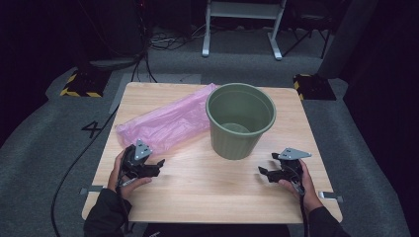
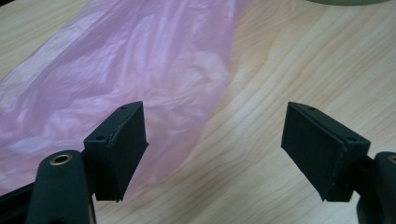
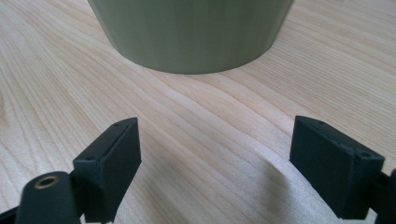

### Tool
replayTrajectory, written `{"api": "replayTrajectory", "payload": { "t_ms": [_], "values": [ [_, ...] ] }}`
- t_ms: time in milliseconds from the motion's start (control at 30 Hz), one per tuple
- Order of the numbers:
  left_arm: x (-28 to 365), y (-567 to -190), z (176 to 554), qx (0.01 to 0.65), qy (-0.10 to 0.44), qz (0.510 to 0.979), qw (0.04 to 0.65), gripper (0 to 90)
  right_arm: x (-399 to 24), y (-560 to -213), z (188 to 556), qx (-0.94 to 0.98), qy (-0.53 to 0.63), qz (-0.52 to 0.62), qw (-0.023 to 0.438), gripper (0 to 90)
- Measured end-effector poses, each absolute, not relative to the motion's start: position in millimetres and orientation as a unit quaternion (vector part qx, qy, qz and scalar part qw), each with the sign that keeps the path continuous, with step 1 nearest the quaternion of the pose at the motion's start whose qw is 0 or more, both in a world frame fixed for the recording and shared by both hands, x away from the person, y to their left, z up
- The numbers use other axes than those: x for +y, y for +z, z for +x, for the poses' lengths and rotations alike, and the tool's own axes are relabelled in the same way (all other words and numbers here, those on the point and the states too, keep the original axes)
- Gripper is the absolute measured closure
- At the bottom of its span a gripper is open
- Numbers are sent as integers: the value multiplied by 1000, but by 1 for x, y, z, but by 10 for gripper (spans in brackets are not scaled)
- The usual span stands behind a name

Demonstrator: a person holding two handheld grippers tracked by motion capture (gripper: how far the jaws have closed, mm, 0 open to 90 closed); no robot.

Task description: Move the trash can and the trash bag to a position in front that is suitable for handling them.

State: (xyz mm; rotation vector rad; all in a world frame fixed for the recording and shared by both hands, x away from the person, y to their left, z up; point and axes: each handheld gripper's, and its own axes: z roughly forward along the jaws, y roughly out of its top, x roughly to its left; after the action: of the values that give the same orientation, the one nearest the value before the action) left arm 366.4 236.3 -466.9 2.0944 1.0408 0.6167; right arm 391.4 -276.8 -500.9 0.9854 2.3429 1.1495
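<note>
Near the worktop's front-left corner, the left tool (image 1: 157, 165) is held low over the wood with its jaws spread and nothing between them; in the left gripper view the pads (image 2: 127, 140) stand apart over bare worktop (image 2: 280, 84), with the near end of the pink bag (image 2: 121, 70) lying just ahead of the left pad. The bag (image 1: 165, 123) lies flat and crumpled, running from the left edge slantwise toward the back edge, where its far end meets the bin's rim. Nothing stands between the left tool and the bag.

Near the front-right corner, the right tool (image 1: 264, 170) is also held low, jaws spread wide and empty. In the right gripper view its pads (image 3: 116, 154) frame bare wood, and the bin's foot (image 3: 191, 37) stands straight ahead, apart from them with clear worktop between.

The green bin (image 1: 240, 121) stands upright on the worktop (image 1: 207, 192) at its middle, somewhat toward the back edge, mouth open upward. It sits between the two tools' lines and is the only tall thing there.

Beyond the worktop lie grey carpet, cables (image 1: 99, 133) on the floor at the left, and a white frame (image 1: 242, 24) at the back.
</note>
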Motion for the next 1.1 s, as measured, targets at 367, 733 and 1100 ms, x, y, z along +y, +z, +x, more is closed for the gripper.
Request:
{"api": "replayTrajectory", "payload": {
  "t_ms": [367, 733, 1100],
  "values": [
    [265, -483, 377, 450, 172, 784, 390, 505, -276, -501, 390, 831, 401, 343, 174, 166],
    [250, -493, 366, 389, 151, 831, 368, 816, -275, -502, 392, 835, 393, 345, 170, 176],
    [232, -488, 355, 365, 169, 838, 368, 666, -275, -502, 392, 835, 393, 345, 170, 180]
  ]
}}
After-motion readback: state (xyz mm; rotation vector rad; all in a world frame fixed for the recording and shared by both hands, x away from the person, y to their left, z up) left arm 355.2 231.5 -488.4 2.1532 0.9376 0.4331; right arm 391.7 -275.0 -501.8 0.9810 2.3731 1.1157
